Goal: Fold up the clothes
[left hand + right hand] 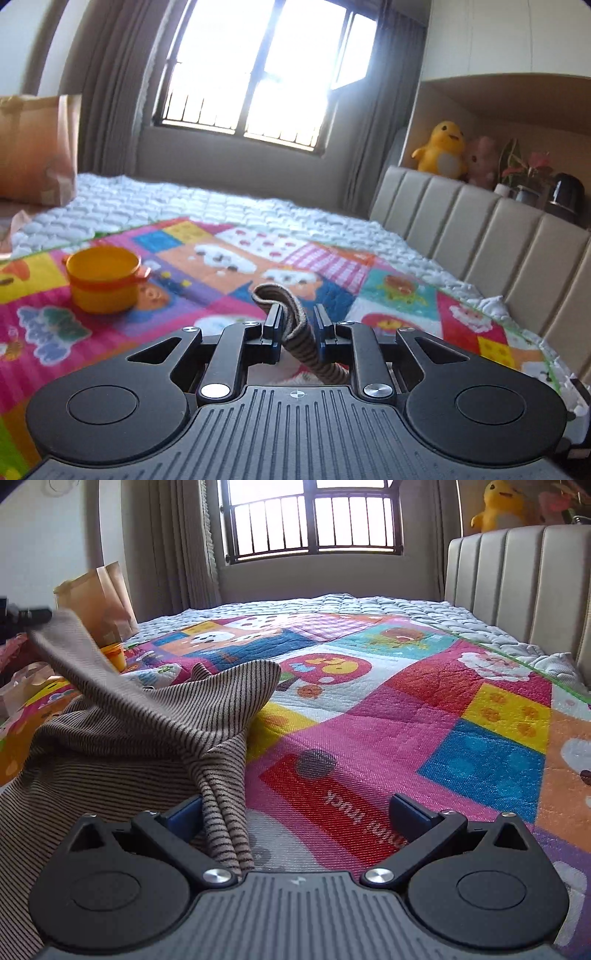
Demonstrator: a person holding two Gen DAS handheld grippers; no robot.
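— So where's the garment?

— Mostly on the mat (424, 716), at the left of the right wrist view. It's a striped garment (122, 731), brown and tan, lying crumpled, with one part pulled up and away to the far left, where a dark tool end meets it.

— Is that the left gripper?

— I can't tell from that view alone. In the left wrist view, though, the left gripper (297, 325) has its fingers (274, 325) pinched on a rolled edge of the striped cloth, which curls over the top of them and hangs down underneath.

— And the right gripper?

— The right gripper (297, 808) has its fingers spread wide, low over the mat. A fold of the garment lies just inside the left one, touching it; nothing is clamped.

— Anything else about?

— A yellow cup (105, 278) stands on the mat, left of the left gripper, well apart from it. The mat lies on a bed (229, 208) with a white quilt, a paper bag (35, 147) at the far left and a padded headboard (480, 236) on the right.
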